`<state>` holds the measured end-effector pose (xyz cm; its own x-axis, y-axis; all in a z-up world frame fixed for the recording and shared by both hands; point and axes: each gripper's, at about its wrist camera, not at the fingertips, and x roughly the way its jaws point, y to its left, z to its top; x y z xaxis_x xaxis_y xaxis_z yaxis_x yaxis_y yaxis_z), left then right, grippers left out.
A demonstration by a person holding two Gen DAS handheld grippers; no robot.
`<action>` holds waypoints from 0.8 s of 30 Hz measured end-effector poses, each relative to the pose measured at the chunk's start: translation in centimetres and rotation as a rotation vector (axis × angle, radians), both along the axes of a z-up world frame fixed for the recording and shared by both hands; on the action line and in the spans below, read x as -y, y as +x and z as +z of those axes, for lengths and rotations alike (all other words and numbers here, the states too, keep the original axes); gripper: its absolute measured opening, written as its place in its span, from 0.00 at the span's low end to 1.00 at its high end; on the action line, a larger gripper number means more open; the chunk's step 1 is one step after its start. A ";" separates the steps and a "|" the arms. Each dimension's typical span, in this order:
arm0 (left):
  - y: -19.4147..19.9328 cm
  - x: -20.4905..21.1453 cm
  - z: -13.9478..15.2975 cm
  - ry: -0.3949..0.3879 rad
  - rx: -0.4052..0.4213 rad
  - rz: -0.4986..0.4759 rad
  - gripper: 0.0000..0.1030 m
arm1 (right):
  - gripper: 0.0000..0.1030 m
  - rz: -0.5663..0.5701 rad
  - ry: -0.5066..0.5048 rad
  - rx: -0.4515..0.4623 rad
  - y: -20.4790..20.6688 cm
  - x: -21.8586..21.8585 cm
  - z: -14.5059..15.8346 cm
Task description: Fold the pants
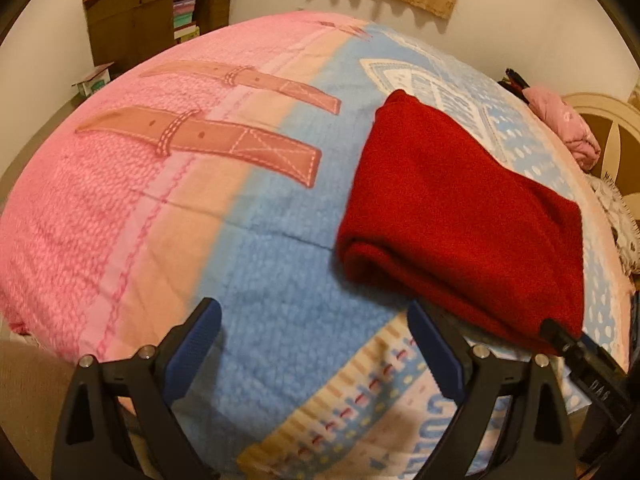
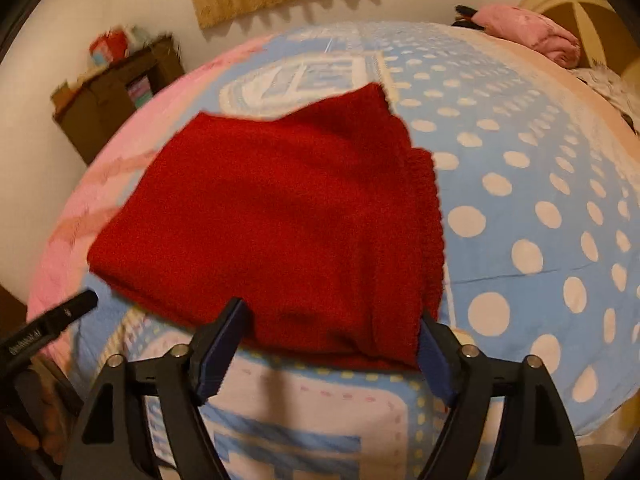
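The red pants [image 1: 460, 216] lie folded in a compact stack on the bed's blue and pink blanket [image 1: 160, 184]. In the right wrist view the pants [image 2: 280, 220] fill the middle, their near edge just past the fingertips. My left gripper [image 1: 314, 330] is open and empty, over the blanket to the left of the pants. My right gripper [image 2: 332, 330] is open and empty, its jaws on either side of the pants' near edge, not closed on it. Each gripper's tip shows at the edge of the other's view.
A brown cabinet [image 1: 152, 12] stands against the far wall left of the bed. A pink garment [image 1: 564, 128] and a headboard [image 1: 608, 128] are at the right end. The blanket's dotted blue part [image 2: 540, 200] lies right of the pants.
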<state>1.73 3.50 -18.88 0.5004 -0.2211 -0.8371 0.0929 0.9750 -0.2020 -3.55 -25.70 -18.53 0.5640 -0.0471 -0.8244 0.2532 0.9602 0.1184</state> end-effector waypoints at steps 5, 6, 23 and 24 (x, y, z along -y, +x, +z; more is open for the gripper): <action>-0.8 -0.8 1.8 0.007 0.048 -0.012 0.93 | 0.79 -0.119 -0.014 0.192 -4.6 0.8 4.4; -0.7 -1.0 2.1 0.006 0.056 -0.016 0.93 | 0.79 -0.146 -0.030 0.230 -5.4 1.1 5.3; 9.0 4.5 5.0 0.054 0.111 -0.146 0.93 | 0.72 -0.290 0.175 0.262 -0.9 10.0 4.3; 9.7 5.2 4.7 0.060 0.105 -0.152 0.93 | 0.60 -0.274 0.172 0.258 -0.4 9.9 4.3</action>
<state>11.38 -1.65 -14.17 0.5504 -0.2522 -0.7959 0.2575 0.9581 -0.1256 -3.95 -35.58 -14.27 0.7393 -0.0981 -0.6662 0.4375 0.8221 0.3644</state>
